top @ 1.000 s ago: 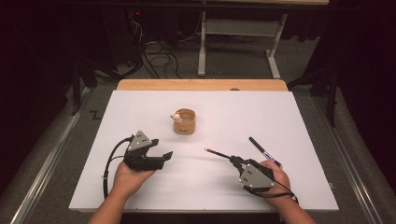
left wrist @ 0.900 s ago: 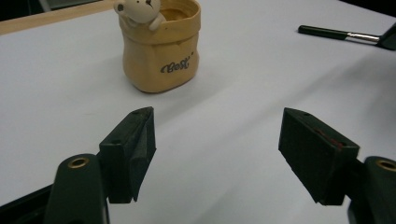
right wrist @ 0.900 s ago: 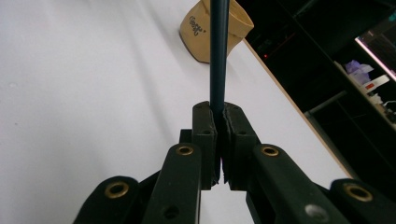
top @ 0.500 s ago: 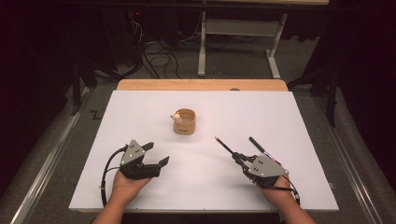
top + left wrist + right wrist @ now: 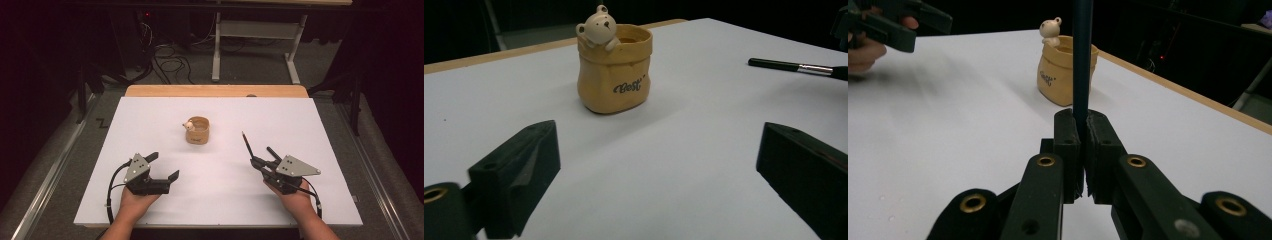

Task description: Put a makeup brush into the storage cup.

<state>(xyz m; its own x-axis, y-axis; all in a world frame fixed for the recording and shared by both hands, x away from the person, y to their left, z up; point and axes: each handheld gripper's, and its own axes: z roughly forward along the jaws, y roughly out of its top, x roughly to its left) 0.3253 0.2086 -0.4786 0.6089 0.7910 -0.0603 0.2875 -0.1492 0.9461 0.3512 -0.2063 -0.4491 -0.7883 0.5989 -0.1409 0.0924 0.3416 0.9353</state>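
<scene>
Tongs first: the right gripper (image 5: 1082, 150) has its jaws pressed together on the dark handle of a thin brush (image 5: 1081, 55), which sticks straight out past the tips and angles toward the far side of the table in the high view. The left gripper (image 5: 659, 175) has just been spreading its jaws; they now stand wide apart with nothing between them, only bare white table (image 5: 150, 120) under them.

Ahead of both sits the brush's likely destination — a small yellow sack-shaped pot (image 5: 614, 70) with a bear figurine (image 5: 598, 27) peeking over its rim. It stands upright near the middle of the table, well apart from either gripper, its mouth open upward.

Several things could go wrong from here, as I judge it. The clamp sits near one end of the brush, so the long free end has leverage: a nudge against the pot's rim could swivel the brush in the jaws or slide it out. The pot looks light and narrow-based — pushed sideways by the brush, it may tip or skid, since the left gripper is not steadying it. The bear on the rim narrows the free opening, so an approach from that side risks snagging. If the left gripper moves in to brace the pot, its wide jaws could knock it over instead, or cross the brush's path.
</scene>
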